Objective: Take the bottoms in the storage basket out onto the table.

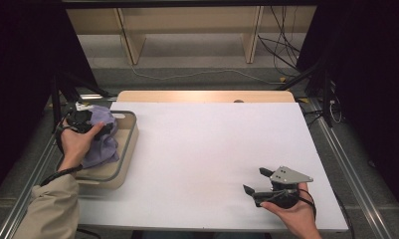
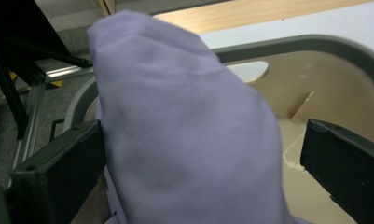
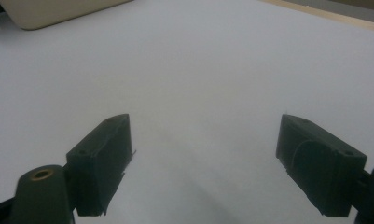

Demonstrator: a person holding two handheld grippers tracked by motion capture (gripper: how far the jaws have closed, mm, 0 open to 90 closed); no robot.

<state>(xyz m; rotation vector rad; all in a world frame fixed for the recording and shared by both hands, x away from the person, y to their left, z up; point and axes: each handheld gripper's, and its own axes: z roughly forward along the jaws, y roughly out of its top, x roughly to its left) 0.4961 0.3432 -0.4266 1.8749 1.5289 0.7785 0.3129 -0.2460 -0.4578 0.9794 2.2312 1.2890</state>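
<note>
Left tool (image 2: 194,172) wide, lilac cloth (image 2: 184,135) between its jaws, over tray (image 2: 315,44).

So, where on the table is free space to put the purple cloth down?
The white table top is bare between the basket and the right gripper, up to the far wooden edge. Crowded: the basket, with the purple cloth and left gripper.

The big white tabletop (image 1: 202,159) has a strip of light wood (image 1: 202,96) along its far edge, at 12 o'clock. Past that, on the grey floor (image 1: 187,74), stands a wooden shelf (image 1: 187,22). A white cable (image 1: 197,75) lies on the floor. Black wires (image 1: 279,50) hang at about 1 o'clock. Metal rails (image 1: 356,174) run along both sides.
</note>
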